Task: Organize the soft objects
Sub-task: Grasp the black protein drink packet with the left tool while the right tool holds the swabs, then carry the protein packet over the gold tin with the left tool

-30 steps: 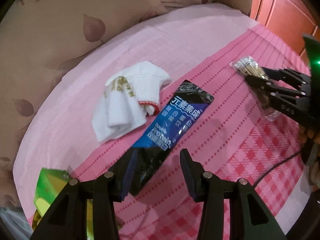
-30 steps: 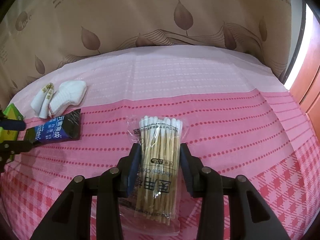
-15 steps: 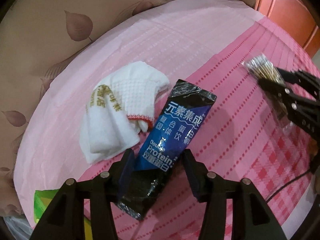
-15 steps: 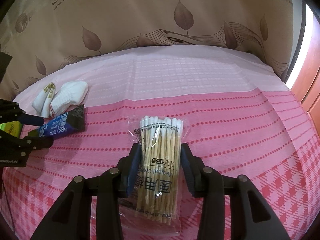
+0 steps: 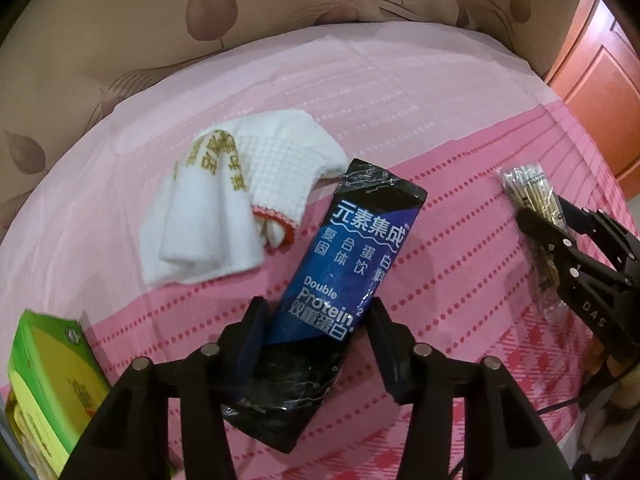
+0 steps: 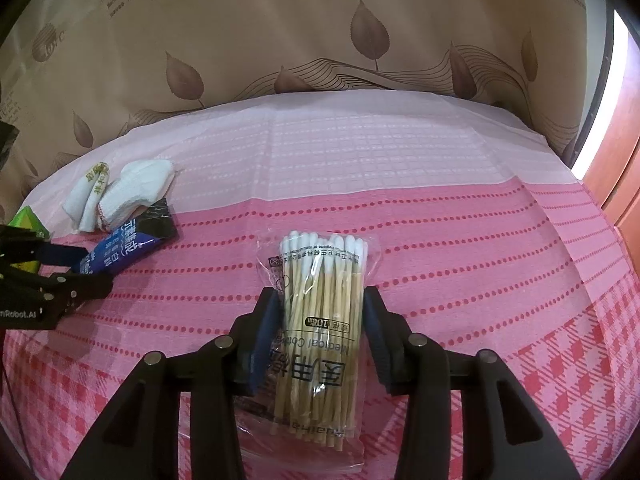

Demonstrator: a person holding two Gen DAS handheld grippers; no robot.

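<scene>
Left gripper [image 5: 316,340], lower centre of the left wrist view: jaws closing astride the dark blue protein sachet [image 5: 340,280], pads not yet visibly pressing, so released. Sachet flat on the pink cloth [image 5: 440,140], tilted, upper end toward frame centre, just beside the folded white towel [image 5: 240,204] at centre left. Green box [image 5: 48,380] at lower left edge.

Right gripper [image 6: 320,332], lower centre of the right wrist view: clenched on the bag of cotton swabs [image 6: 320,320], pads against both sides of the bundle.

Risks, judged from this layout:
- Glossy film on the sachet (slippery, limp): likely to slide or buckle if pinched only at its lower end.
- Towel corner close by: possibly dragged along with the sachet.
- Loose swab bag: sticks liable to shift or sag out under a light squeeze.
</scene>
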